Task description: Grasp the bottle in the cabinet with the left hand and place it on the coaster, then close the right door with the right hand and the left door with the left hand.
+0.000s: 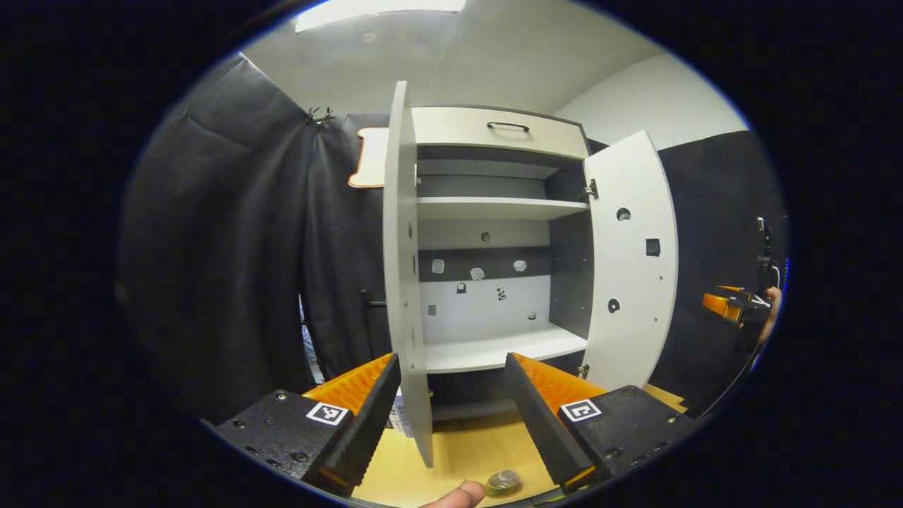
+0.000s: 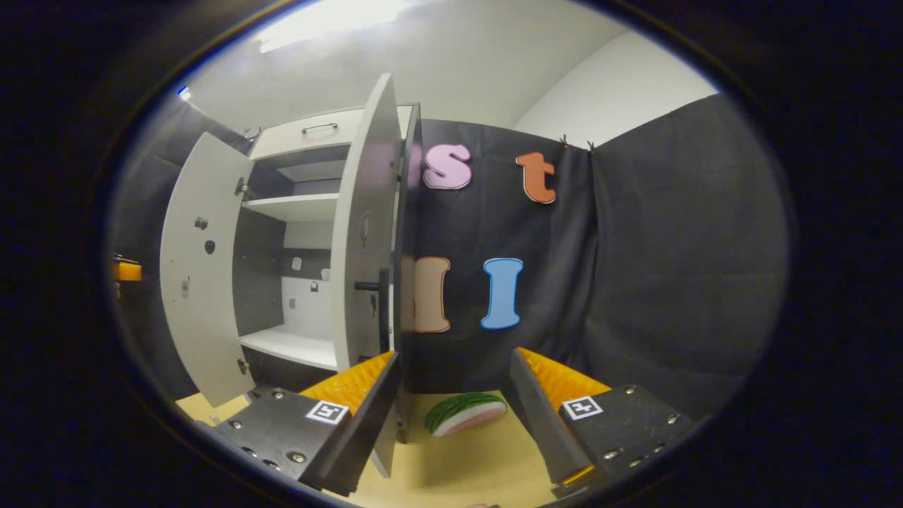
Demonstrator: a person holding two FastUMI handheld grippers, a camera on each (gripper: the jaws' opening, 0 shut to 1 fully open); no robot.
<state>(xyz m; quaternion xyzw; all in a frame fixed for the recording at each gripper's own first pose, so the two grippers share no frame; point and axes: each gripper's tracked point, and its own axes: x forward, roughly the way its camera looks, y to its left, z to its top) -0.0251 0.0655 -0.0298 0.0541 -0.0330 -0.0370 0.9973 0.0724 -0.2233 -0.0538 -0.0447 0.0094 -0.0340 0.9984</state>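
Standing open: cabinet (image 1: 494, 212), both doors swung wide, in both gripper views.
Cabinet top: a drawer (image 1: 497, 130) with a dark handle, closed.
Upper shelf (image 1: 494, 207): bare, nothing on it.
Lower shelf (image 1: 494, 349): bare as well; small fittings dot the back panel behind it.
Left door (image 1: 405, 282): seen edge-on in the left gripper view, its lower edge between that gripper's fingers but not touched by them.
Right door (image 1: 631, 261): open, its inner face turned toward the left camera, with a few round holes and a dark square fitting.
Bottle (image 1: 503, 482): out of the cabinet, at the bottom rim of the left gripper view, on the table (image 1: 480, 444); seen from above, small and partly cut off. Whether a coaster lies under it I cannot tell.
Fingertip (image 1: 457, 495): a person's, just beside the bottle at the frame's lower edge.
Left gripper (image 1: 451, 416): fingers apart, holding nothing, aimed at the cabinet.
Right gripper (image 2: 455, 416): fingers apart, holding nothing; the right door's edge (image 2: 405, 282) stands just inside its left finger, contact unclear. It shows too at the far right of the left gripper view, in a hand.
Melon slice (image 2: 465, 413): lying on the table between the right gripper's fingers, farther off, near the wall cloth.
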